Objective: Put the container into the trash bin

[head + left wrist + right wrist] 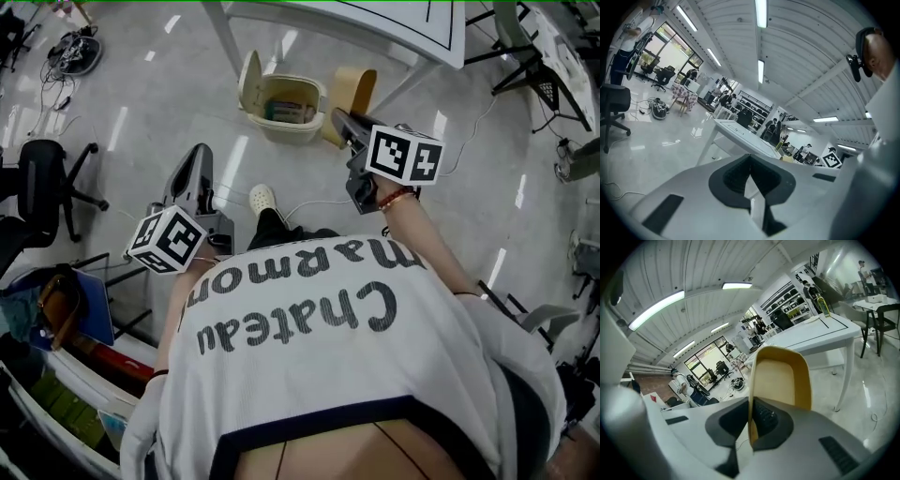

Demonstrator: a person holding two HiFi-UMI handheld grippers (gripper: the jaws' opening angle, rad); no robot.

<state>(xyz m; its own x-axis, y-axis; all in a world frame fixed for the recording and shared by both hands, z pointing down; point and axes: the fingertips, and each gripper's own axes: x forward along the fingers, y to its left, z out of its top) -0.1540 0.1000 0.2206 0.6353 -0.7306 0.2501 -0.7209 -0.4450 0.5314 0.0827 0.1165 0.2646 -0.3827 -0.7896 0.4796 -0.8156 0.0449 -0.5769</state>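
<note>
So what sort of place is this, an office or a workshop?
Probably an open-plan lab or workshop: swivel office chairs, white work tables, shelving at the back and cables loose on the polished floor.

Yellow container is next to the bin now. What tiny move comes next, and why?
Probably slide the right gripper, shut on the rim of the container, sideways until it hangs over the open trash bin. In the head view the container is beside the bin's rim, not above its opening, so letting go now would likely miss.
</note>
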